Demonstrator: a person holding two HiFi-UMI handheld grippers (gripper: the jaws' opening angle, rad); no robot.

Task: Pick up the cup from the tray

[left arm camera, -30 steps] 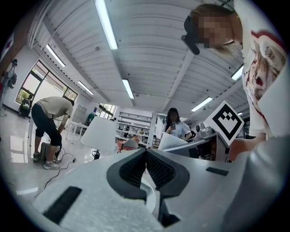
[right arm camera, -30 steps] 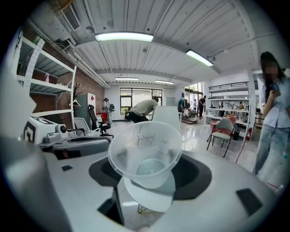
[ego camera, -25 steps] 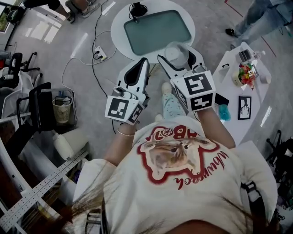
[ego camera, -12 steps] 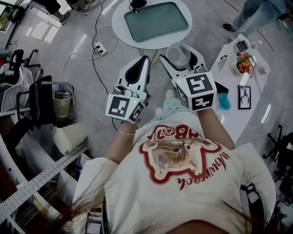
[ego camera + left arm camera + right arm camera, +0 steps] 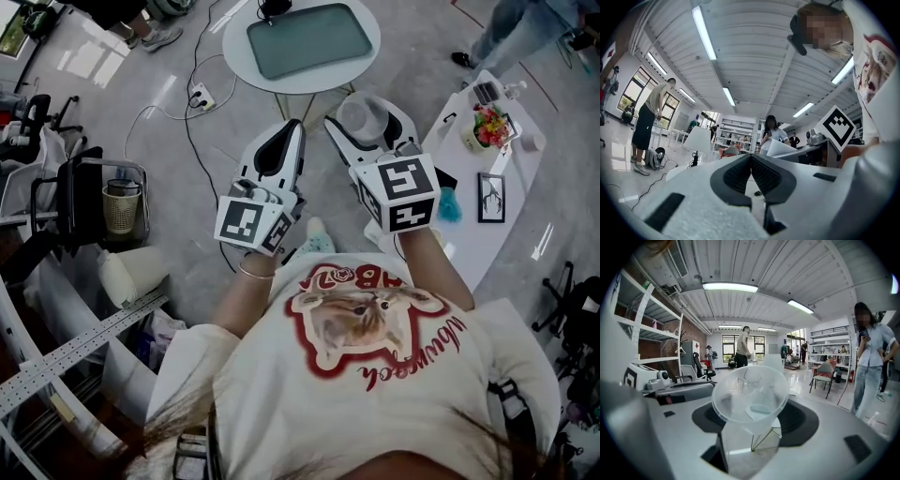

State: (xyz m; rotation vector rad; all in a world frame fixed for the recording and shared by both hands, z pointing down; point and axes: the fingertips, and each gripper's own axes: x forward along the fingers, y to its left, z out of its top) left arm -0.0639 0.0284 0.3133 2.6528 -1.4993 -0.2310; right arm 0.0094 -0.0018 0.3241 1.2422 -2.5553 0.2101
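Note:
A clear plastic cup point(image 5: 364, 116) point(image 5: 751, 397) sits gripped between the jaws of my right gripper point(image 5: 367, 120) point(image 5: 752, 420), held in the air with its mouth toward the gripper camera. My left gripper point(image 5: 291, 141) point(image 5: 751, 172) is beside it on the left, its dark pads pressed together with nothing between them. The grey-green tray point(image 5: 309, 40) lies on a round white table point(image 5: 246, 58) further ahead, and nothing shows on it.
A long white table point(image 5: 487, 150) at the right holds a flower pot point(image 5: 487, 125), a framed picture point(image 5: 490, 197) and small items. Cables and a power strip point(image 5: 199, 96) lie on the floor. A waste basket point(image 5: 119, 208) and shelving stand at the left. People stand around.
The round table with the tray has slid further up and away in the head view. Both grippers stay about where they were, the right one still holding the cup.

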